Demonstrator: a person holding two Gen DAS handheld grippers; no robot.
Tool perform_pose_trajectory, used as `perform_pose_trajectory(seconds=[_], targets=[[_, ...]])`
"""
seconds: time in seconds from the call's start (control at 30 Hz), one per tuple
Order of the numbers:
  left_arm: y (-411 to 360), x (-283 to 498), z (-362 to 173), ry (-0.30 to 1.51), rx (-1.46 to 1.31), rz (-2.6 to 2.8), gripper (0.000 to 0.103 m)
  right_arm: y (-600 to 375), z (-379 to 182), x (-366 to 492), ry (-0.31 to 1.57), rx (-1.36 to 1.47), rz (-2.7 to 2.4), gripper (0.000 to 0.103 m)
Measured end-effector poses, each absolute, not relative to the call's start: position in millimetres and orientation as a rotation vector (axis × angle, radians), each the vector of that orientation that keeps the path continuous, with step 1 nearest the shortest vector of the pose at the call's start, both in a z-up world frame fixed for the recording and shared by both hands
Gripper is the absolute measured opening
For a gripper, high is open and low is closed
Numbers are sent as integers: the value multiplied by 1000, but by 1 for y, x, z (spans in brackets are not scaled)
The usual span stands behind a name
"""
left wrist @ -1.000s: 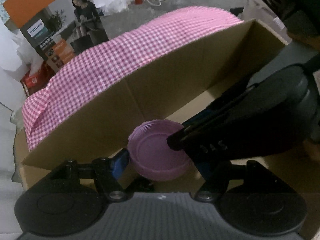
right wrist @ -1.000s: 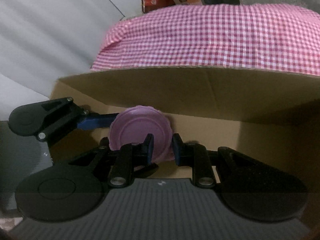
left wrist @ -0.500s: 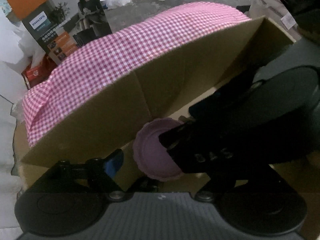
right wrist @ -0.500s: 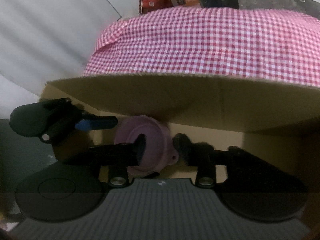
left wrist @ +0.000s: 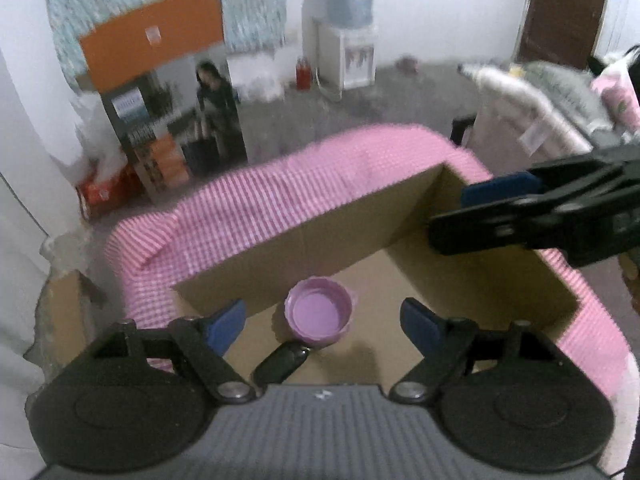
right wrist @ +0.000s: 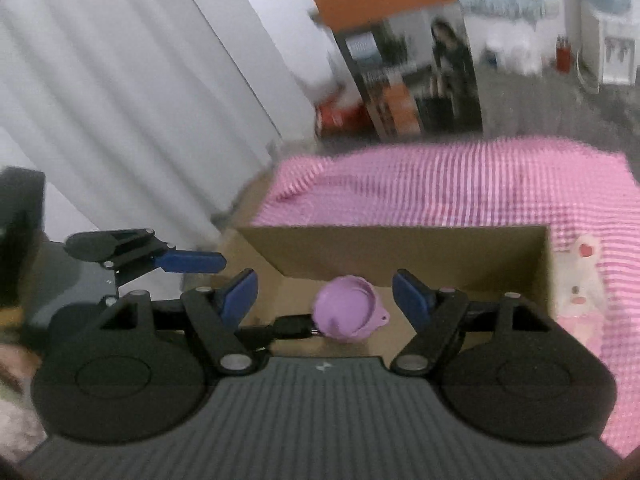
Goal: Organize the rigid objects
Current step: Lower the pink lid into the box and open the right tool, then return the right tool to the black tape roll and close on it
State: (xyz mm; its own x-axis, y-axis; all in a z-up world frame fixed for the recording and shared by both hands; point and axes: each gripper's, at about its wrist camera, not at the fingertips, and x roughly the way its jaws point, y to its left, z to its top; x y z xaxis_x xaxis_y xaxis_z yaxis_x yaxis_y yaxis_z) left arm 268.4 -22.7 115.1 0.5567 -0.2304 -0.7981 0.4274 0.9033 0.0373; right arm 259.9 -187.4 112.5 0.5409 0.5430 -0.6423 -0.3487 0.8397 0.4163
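I see a lilac-purple bowl (left wrist: 319, 314) on the plain brown floor of the cardboard box (left wrist: 472, 280). The cloth (right wrist: 460, 184) under it is pink-and-white gingham (fine checks, blurred here). My left gripper (left wrist: 323, 325) and right gripper (right wrist: 325, 295) are black with blue fingertip pads.

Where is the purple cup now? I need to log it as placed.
The purple cup sits on the floor of the cardboard box, near its back wall, beside a black key fob; neither tool holds it.

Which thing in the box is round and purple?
The little purple cup, open side up on the floor of the cardboard box. The other thing beside it is a dark, long object.
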Motion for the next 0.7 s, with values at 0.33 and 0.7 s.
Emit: perform_pose_trajectory(seconds=[0.33,0.7], targets=[[10,132,128,775,140,-415,94,-253,147,97,708,338,616,79],[-2,70,25,915,157,-364,94,-209,39,34,945,374,652,79]])
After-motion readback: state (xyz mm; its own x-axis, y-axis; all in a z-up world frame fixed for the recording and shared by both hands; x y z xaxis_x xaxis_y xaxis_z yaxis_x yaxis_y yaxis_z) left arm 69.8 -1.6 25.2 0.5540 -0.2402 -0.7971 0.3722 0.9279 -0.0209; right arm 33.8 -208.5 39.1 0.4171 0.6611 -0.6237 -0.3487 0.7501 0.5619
